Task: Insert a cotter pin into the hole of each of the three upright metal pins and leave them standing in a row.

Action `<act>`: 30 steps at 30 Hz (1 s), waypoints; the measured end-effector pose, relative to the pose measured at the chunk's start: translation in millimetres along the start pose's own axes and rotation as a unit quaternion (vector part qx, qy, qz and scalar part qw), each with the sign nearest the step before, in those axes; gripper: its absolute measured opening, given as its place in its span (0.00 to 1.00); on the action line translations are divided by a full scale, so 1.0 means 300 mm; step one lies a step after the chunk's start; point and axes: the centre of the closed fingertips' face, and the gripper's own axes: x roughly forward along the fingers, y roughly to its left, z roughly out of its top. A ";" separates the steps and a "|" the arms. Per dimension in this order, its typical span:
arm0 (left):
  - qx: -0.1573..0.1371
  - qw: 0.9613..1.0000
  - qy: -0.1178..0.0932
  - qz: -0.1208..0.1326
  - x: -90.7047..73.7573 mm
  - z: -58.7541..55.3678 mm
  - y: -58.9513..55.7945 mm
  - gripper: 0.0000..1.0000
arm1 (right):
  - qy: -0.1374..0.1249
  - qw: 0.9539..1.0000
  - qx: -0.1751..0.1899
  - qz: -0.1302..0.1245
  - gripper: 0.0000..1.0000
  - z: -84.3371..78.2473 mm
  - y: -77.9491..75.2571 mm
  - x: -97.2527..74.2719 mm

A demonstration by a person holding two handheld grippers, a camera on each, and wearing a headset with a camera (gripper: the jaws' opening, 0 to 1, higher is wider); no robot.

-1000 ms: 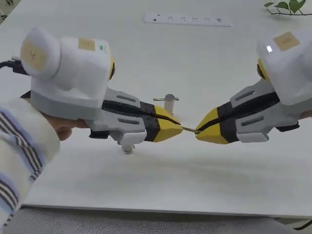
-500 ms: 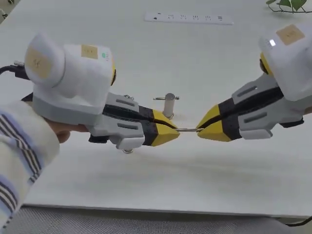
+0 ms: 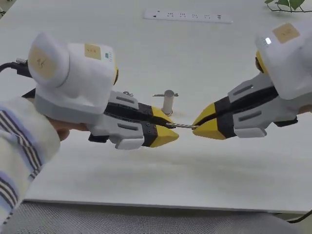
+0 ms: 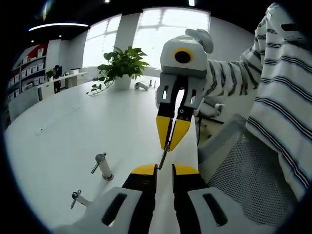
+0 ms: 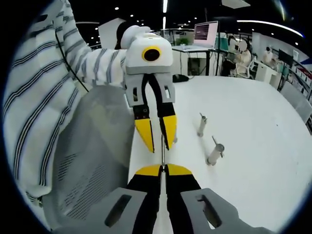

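Note:
My right gripper is shut on a thin cotter pin and holds it level above the white table. The pin's free end lies between the jaws of my left gripper, which stand slightly open around it. In the left gripper view the cotter pin runs from the right gripper down into my own jaws. Behind the tips stands an upright metal pin with a cotter pin through its top. A second fitted pin stands nearby, partly hidden in the head view.
A white power strip lies at the far edge and plant leaves show at the back right. The table's front edge runs just below the grippers. A mesh chair sits beside the table.
Both grippers have risen a little and drawn closer together around the cotter pin. The round pin base seen below the left gripper is now hidden behind it.

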 end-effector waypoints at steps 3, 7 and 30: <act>0.007 1.000 0.005 0.010 -0.006 -0.011 0.009 0.20 | 0.002 1.000 0.000 -0.004 0.03 0.001 -0.003 0.007; 0.015 0.999 0.004 0.032 -0.033 -0.023 0.029 0.27 | 0.009 1.000 0.005 -0.011 0.03 -0.007 -0.004 0.024; 0.022 0.989 0.085 0.116 -0.160 -0.248 0.153 0.34 | 0.025 0.997 0.039 -0.065 0.03 -0.041 -0.030 0.150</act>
